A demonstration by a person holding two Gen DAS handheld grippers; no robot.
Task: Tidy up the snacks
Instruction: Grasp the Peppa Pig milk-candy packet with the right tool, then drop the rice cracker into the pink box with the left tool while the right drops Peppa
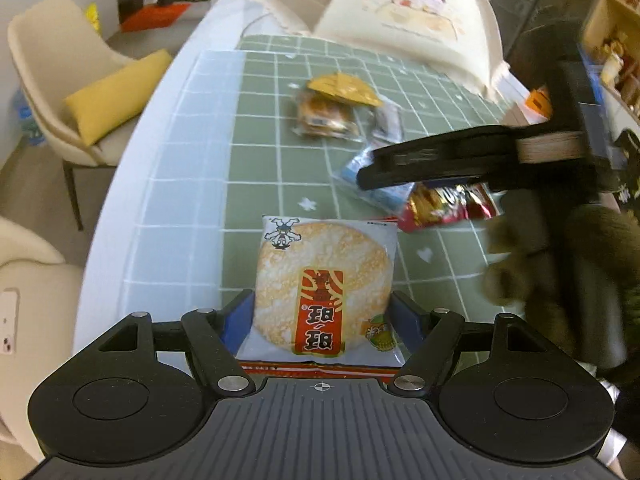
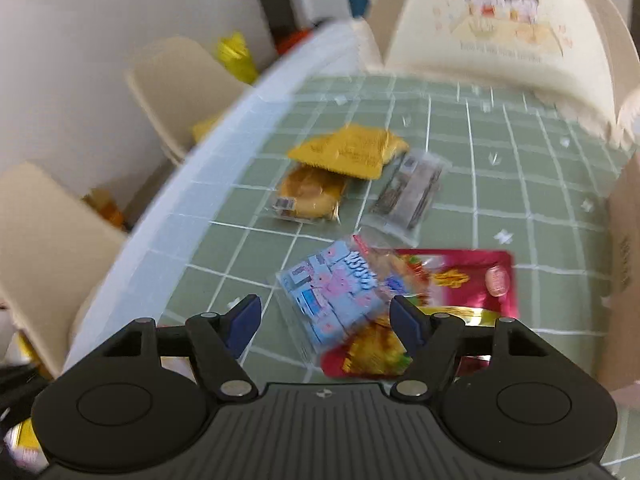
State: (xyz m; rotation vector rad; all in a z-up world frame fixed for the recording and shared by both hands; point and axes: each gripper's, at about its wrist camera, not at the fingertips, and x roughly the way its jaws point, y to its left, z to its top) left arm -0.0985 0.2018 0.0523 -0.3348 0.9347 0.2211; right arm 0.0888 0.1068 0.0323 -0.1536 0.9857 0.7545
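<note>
Rice cracker packet [image 1: 325,292] sits between the blue pads of the left gripper [image 1: 322,316], label running lengthwise along the fingers, far end pointing away over the green checked tablecloth [image 1: 256,128]. Jaws close on its two side edges; reads as pinched, packet apparently lifted, though contact with the cloth underneath cannot be ruled out.

Right gripper [image 2: 325,320]: jaws spread, nothing between the pads. It hangs low over the near cluster. Blue snack pack [image 2: 332,292] lies directly ahead between the open fingers, long axis slanted toward the far right, overlapping a red foil pouch [image 2: 460,280] just beside it on the right. The right gripper is plainly the nearer one to this pair; judged next pick, a slight turn would square the jaws to the blue pack's short sides.

Farther toward the far edge of the cloth: yellow sachet [image 2: 348,152] resting partly on a wrapped round pastry [image 2: 308,196], clear-wrapped grey bar [image 2: 408,192] just beside them.

Containers: cream storage bin with cartoon print [image 2: 500,40] at the far edge, interior not visible. Cardboard box wall [image 2: 624,240] at the right edge, contents hidden. Beige chair [image 1: 52,72] beyond the table's left edge, with a yellow cushion on it.
</note>
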